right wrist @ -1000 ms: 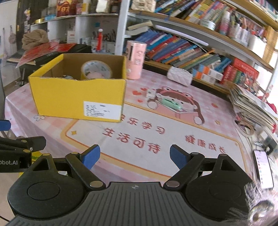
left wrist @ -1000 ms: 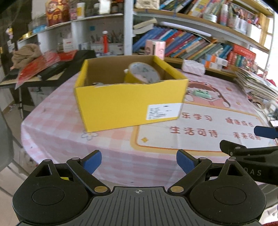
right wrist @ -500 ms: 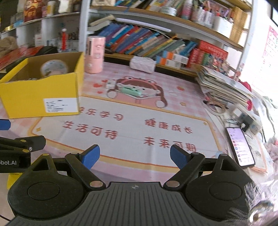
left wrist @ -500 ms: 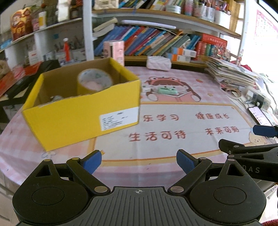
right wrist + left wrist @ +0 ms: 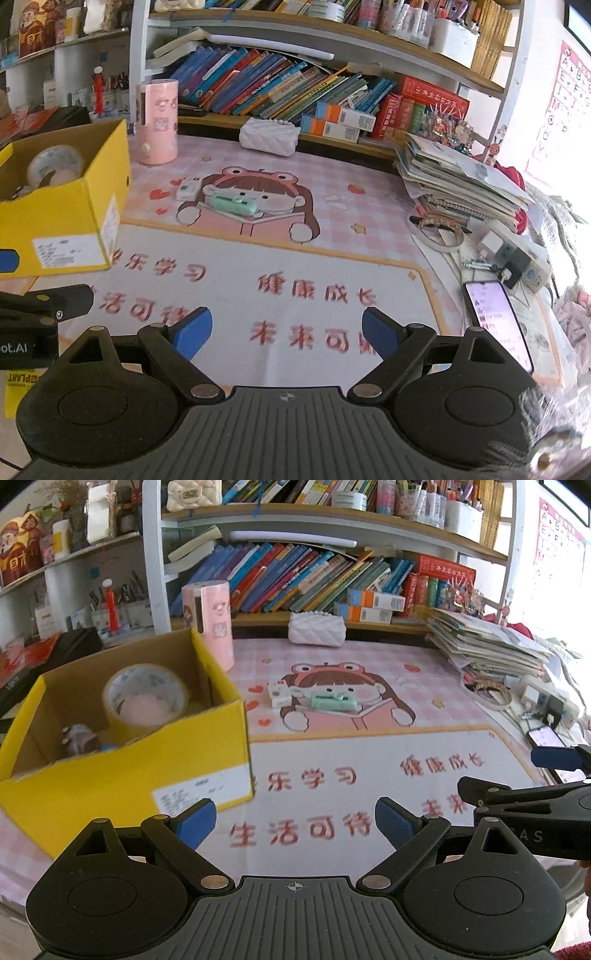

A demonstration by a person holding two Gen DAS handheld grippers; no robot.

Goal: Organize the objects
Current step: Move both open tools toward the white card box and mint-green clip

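With a tape roll [image 5: 144, 698] already held in the yellow box [image 5: 122, 786], a green item [image 5: 232, 204] and small white item [image 5: 187, 188] are left on the counter [image 5: 332, 258], while left tongs [image 5: 294, 821] and right tongs [image 5: 286, 330] are spread wide, empty.

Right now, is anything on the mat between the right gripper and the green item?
Nothing visible. Bare printed mat lies between the open right gripper and the green item; a white item sits just left of it.
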